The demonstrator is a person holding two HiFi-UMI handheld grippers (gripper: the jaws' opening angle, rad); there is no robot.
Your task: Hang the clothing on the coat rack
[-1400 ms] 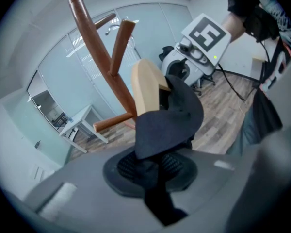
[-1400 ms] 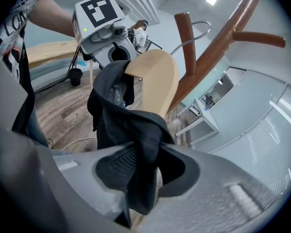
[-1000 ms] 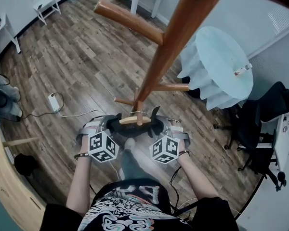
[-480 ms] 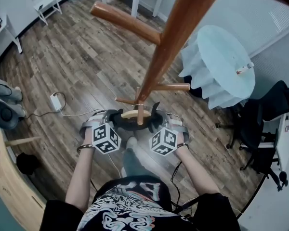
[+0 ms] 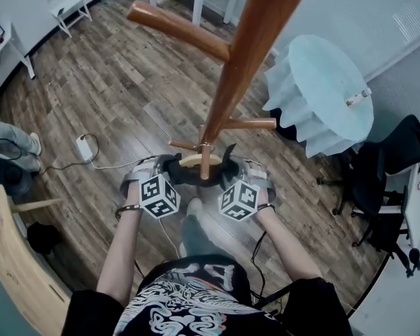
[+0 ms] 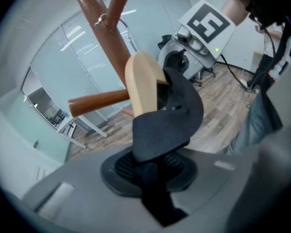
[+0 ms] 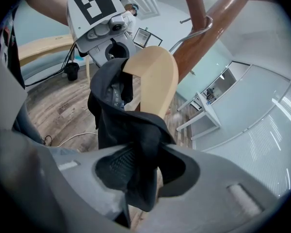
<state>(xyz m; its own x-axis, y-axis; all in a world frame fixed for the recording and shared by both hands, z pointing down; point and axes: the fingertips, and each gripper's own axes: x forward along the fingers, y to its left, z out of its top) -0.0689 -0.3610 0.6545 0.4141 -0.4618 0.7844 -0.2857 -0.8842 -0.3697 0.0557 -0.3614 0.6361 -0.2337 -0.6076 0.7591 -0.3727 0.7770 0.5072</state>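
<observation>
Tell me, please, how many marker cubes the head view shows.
2: one marker cube on the left gripper, the other on the right gripper, flanking the dark clothing. None seems hidden.

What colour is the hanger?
The hanger is pale tan wood, clearest in the right gripper view.

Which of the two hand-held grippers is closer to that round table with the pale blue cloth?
Right. The right hand-held gripper sits on the round table's side of the coat rack pole; the left hand-held gripper is beyond the pole, farther off.

Dark garment (image 6: 167,115) draped on wooden hanger (image 6: 143,89), beside coat rack (image 5: 246,54).
</observation>
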